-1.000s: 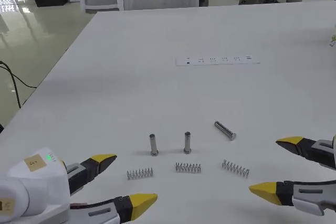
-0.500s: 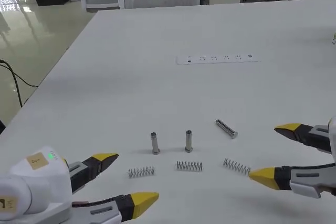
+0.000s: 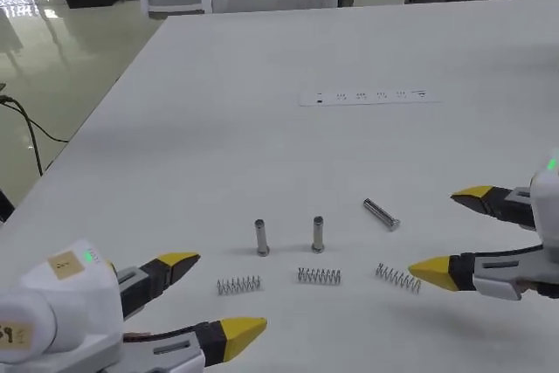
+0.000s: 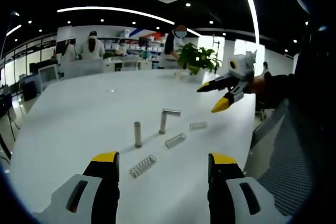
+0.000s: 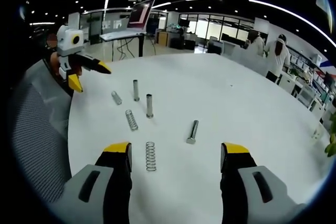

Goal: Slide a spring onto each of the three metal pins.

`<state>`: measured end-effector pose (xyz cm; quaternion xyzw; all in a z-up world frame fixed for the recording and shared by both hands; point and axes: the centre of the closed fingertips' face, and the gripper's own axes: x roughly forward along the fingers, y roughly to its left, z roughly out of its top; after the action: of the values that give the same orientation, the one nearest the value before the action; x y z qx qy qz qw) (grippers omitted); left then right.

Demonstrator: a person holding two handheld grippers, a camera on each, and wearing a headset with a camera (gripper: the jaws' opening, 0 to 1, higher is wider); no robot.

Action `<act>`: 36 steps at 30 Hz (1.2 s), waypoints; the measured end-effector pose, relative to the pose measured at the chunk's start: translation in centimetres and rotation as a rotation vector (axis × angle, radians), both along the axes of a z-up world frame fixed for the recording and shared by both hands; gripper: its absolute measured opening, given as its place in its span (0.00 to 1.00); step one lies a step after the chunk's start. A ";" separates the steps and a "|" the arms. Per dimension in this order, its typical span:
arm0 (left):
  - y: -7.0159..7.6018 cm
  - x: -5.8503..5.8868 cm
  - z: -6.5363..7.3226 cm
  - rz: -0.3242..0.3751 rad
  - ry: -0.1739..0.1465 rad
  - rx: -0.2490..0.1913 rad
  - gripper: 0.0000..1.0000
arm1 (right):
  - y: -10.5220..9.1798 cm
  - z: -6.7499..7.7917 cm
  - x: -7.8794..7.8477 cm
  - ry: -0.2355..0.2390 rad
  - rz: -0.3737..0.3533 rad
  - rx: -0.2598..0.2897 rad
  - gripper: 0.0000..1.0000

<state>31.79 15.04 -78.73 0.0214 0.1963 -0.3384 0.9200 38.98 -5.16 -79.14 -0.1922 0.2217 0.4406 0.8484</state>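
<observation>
1. Your left gripper [image 3: 214,296], white-bodied with black jaws and yellow tips, hovers over the near left of the white tabletop [image 3: 262,111]. Its jaws stand wide apart and hold nothing.
2. Your right gripper [image 3: 447,231], of the same build, is at the near right. Its jaws are also spread wide and empty.
3. Two short silver metal pins stand upright side by side near the middle: the left upright pin [image 3: 262,238] and the right upright pin [image 3: 318,234].
4. A third silver metal pin, the lying pin [image 3: 381,215], rests on its side to the right of them and a little farther from you, apart from both.
5. Three small coiled wire springs lie flat in a row on your side of the pins: the left spring [image 3: 238,285], the middle spring [image 3: 319,276] and the right spring [image 3: 397,277]. All three are loose on the table and touch no pin.
6. In the left gripper view, the left spring lies just ahead, between your jaws.
7. In the right gripper view, the right spring lies between your jaws, closer to the left one. In the head view, your lower yellow tip is just beside that spring.
8. A flat white power strip [image 3: 369,95] sits in the tabletop well beyond the pins.
</observation>
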 end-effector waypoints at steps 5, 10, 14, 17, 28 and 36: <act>0.0 0.0 0.0 -0.002 0.001 0.002 0.64 | -0.1 0.0 0.7 -0.001 -0.001 -0.010 0.68; 0.0 0.0 0.0 -0.001 0.001 0.001 0.64 | 0.0 0.0 1.5 -0.001 -0.002 -0.014 0.68; 0.0 0.0 0.0 -0.002 0.002 0.003 0.64 | 0.2 0.0 1.9 -0.001 0.001 -0.019 0.68; 0.1 0.0 0.0 -0.001 0.001 0.002 0.64 | 0.4 0.0 2.4 -0.001 0.006 -0.024 0.68; -0.1 -0.2 -0.2 -0.011 0.009 0.007 0.64 | 1.4 -0.4 4.1 0.008 0.015 -0.040 0.66; 0.0 -0.1 -0.2 -0.006 0.008 0.003 0.63 | 2.5 -0.9 5.2 0.022 0.025 -0.060 0.66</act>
<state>31.66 15.05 -78.93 0.0219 0.2003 -0.3412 0.9181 44.16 -2.61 -80.02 -0.2155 0.2416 0.4464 0.8342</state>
